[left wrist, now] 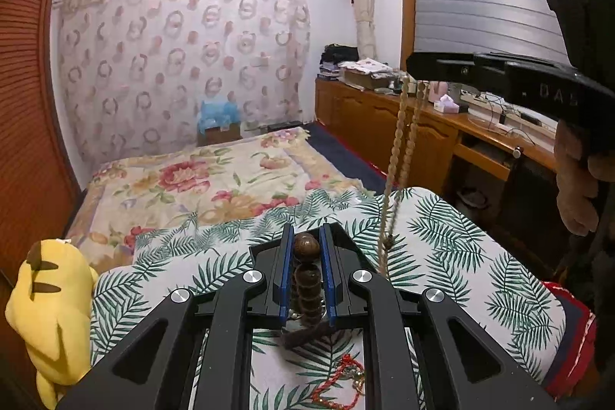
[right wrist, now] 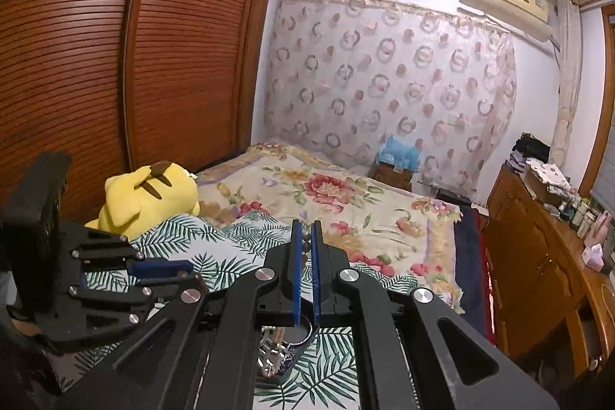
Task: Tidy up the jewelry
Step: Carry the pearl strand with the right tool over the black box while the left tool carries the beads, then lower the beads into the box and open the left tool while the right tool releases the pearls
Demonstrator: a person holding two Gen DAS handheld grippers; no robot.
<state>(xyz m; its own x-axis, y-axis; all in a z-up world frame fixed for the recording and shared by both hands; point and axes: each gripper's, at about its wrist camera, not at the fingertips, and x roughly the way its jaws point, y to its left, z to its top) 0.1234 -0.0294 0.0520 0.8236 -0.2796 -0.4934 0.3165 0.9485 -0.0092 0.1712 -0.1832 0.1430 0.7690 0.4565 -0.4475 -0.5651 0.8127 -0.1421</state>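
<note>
Nearest the left wrist camera, the left gripper point(left wrist: 305, 250) points level along the bed, its blue pads point(left wrist: 286, 279) clamped on a strand of dark brown wooden beads point(left wrist: 306, 266) that runs upright between them, with a big round bead at the tips. Below its fingers, a red cord bracelet point(left wrist: 346, 381) lies on the palm-leaf cloth point(left wrist: 442, 237) near that cloth's front edge.

The right gripper point(right wrist: 306, 241) is carried higher, reaching in from the right side of the left view, where a bare hand point(left wrist: 576, 187) wraps its handle. Its jaws are pressed nearly together on a pale beaded necklace point(left wrist: 399, 148), which hangs down in a long doubled line to the palm-leaf cloth near its right edge. In the right wrist view, small beads show between the blue pads point(right wrist: 296, 268), and a heap of metal jewelry point(right wrist: 280, 352) lies on the cloth beneath.

A yellow plush toy point(left wrist: 50, 317) rests at the cloth's left edge. Beyond, a floral blanket point(left wrist: 200, 179) covers the bed up to the patterned curtain point(left wrist: 180, 56).
</note>
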